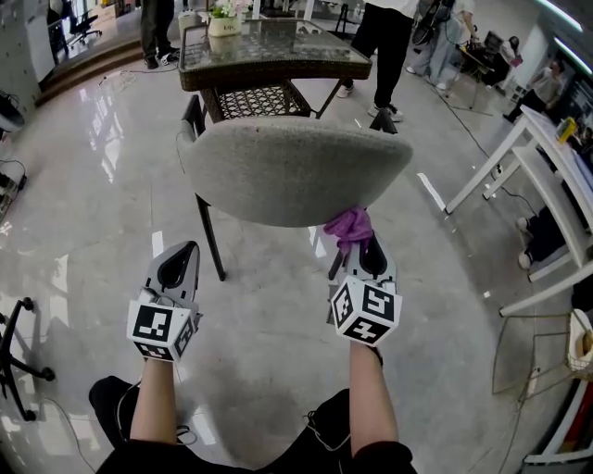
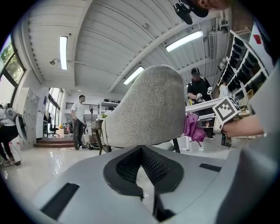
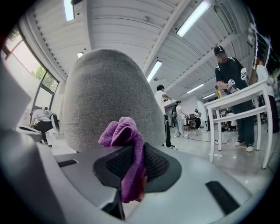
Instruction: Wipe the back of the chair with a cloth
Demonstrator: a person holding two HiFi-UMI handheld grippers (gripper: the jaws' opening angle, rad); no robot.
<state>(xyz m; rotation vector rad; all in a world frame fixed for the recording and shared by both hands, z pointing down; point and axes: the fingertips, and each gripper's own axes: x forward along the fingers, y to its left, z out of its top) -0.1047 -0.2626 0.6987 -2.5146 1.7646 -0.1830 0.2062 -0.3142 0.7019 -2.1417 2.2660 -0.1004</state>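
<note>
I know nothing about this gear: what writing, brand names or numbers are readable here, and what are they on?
No text here can be read.
On the cream pot on the table: a dark print, too small to read.
On the left gripper and right gripper: cubes with black-and-white square patterns, not letters.
On the purple cloth and chair back: no label shows.

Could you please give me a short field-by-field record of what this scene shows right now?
Chair: grey fabric-covered chair backrest on dark legs, in front of a glass-topped wicker table
Cloth: crumpled purple cloth, at the backrest's lower right edge in the head view
Right side: right claw shut on the cloth
Left side: left claw shut, empty, apart from the backrest
Floor: glossy grey floor
</note>
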